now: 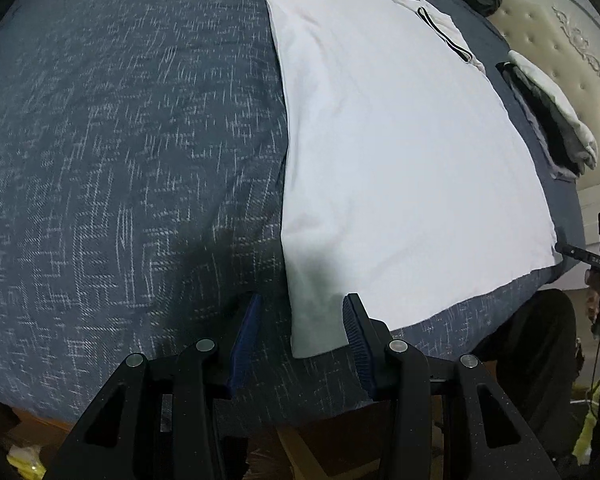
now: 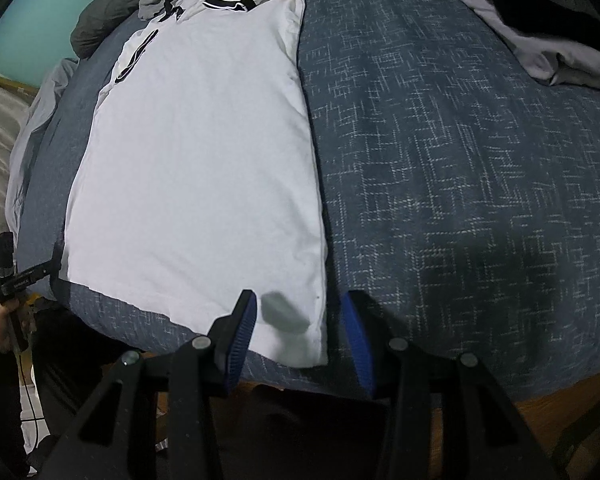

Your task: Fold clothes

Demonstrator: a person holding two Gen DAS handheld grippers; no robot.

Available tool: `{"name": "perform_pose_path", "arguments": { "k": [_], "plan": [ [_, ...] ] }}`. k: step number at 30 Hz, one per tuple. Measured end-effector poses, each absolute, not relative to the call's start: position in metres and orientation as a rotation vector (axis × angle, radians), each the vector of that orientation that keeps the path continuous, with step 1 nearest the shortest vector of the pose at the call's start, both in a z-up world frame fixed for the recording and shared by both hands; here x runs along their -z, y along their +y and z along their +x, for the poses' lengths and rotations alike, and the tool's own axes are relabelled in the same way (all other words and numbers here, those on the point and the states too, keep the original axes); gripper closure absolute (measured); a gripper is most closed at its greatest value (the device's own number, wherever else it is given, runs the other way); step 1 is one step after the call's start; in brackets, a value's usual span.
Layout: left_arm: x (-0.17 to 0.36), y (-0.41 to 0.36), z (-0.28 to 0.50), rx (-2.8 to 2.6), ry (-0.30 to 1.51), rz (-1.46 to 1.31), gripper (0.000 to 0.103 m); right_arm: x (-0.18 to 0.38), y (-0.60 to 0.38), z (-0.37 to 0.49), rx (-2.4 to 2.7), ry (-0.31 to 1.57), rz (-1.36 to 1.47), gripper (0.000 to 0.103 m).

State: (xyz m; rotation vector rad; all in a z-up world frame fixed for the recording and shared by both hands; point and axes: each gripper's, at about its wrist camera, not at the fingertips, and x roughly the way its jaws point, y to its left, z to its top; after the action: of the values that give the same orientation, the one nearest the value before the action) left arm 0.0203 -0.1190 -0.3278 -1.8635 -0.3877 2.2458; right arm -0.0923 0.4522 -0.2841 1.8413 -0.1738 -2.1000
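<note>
A white shirt (image 1: pixel 388 148) with black trim lies flat on the bed, sides folded in to a long strip, collar at the far end. My left gripper (image 1: pixel 300 320) hovers open over the shirt's near left hem corner, which shows between the blue pads without touching them. In the right wrist view the same shirt (image 2: pixel 204 168) stretches away, and my right gripper (image 2: pixel 298 316) is open above its near right hem corner. Each gripper casts a shadow on the cloth below it. The other gripper shows at each view's edge, held by a hand (image 2: pixel 4 328).
A dark blue bedspread (image 1: pixel 120 160) with a white crosshatch pattern covers the bed. Folded grey and black clothes (image 1: pixel 548 116) are stacked by a cream tufted headboard (image 1: pixel 560 40). Dark and grey garments (image 2: pixel 540 32) lie heaped at the far end. The bed's near edge drops to a wooden floor (image 2: pixel 560 400).
</note>
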Motion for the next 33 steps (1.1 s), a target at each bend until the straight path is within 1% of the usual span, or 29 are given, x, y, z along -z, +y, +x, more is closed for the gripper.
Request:
{"name": "perform_pose_path", "arguments": {
  "k": [4, 6, 7, 8, 9, 10, 11, 13, 15, 16, 17, 19, 20, 21, 23, 24, 29, 33],
  "plan": [
    [0.33, -0.117, 0.024, -2.231, -0.386, -1.866, 0.058, 0.285, 0.452, -0.092, 2.09, -0.183, 1.851, 0.058],
    [0.331, -0.114, 0.026, -2.213, -0.385, -1.865, 0.064, 0.286, 0.452, -0.091, 2.082, -0.192, 1.856, 0.058],
    [0.331, -0.113, 0.027, -2.203, -0.385, -1.864, 0.073, 0.287, 0.453, -0.091, 2.078, -0.197, 1.858, 0.058],
    [0.332, -0.111, 0.028, -2.197, -0.381, -1.865, 0.076, 0.287, 0.453, -0.09, 2.075, -0.201, 1.859, 0.058],
    [0.333, -0.11, 0.029, -2.192, -0.375, -1.867, 0.077, 0.288, 0.453, -0.09, 2.074, -0.204, 1.858, 0.058],
    [0.334, -0.109, 0.03, -2.19, -0.37, -1.867, 0.079, 0.288, 0.453, -0.089, 2.072, -0.208, 1.856, 0.058],
    [0.334, -0.109, 0.031, -2.19, -0.366, -1.865, 0.083, 0.289, 0.453, -0.088, 2.071, -0.212, 1.854, 0.058],
    [0.336, -0.11, 0.032, -2.19, -0.38, -1.864, 0.085, 0.289, 0.453, -0.086, 2.068, -0.217, 1.851, 0.058],
    [0.336, -0.111, 0.033, -2.192, -0.382, -1.861, 0.089, 0.29, 0.453, -0.084, 2.067, -0.216, 1.848, 0.058],
    [0.335, -0.111, 0.034, -2.192, -0.38, -1.857, 0.094, 0.291, 0.453, -0.083, 2.068, -0.217, 1.846, 0.058],
    [0.335, -0.111, 0.035, -2.191, -0.379, -1.854, 0.097, 0.291, 0.451, -0.081, 2.069, -0.216, 1.844, 0.059],
    [0.333, -0.111, 0.036, -2.196, -0.376, -1.843, 0.098, 0.292, 0.446, -0.078, 2.071, -0.213, 1.842, 0.067],
    [0.331, -0.111, 0.037, -2.199, -0.374, -1.838, 0.099, 0.293, 0.445, -0.076, 2.072, -0.211, 1.839, 0.074],
    [0.329, -0.111, 0.038, -2.203, -0.373, -1.83, 0.099, 0.293, 0.446, -0.074, 2.072, -0.208, 1.832, 0.085],
    [0.323, -0.111, 0.041, -2.219, -0.359, -1.812, 0.099, 0.292, 0.442, -0.071, 2.071, -0.204, 1.814, 0.094],
    [0.32, -0.111, 0.042, -2.227, -0.351, -1.802, 0.099, 0.29, 0.441, -0.07, 2.072, -0.199, 1.804, 0.097],
    [0.3, -0.112, 0.051, -2.252, -0.305, -1.759, 0.099, 0.282, 0.44, -0.073, 2.098, -0.17, 1.738, 0.099],
    [0.279, -0.126, 0.048, -2.283, -0.279, -1.711, 0.099, 0.26, 0.437, -0.068, 2.126, -0.164, 1.665, 0.099]
  ]
}}
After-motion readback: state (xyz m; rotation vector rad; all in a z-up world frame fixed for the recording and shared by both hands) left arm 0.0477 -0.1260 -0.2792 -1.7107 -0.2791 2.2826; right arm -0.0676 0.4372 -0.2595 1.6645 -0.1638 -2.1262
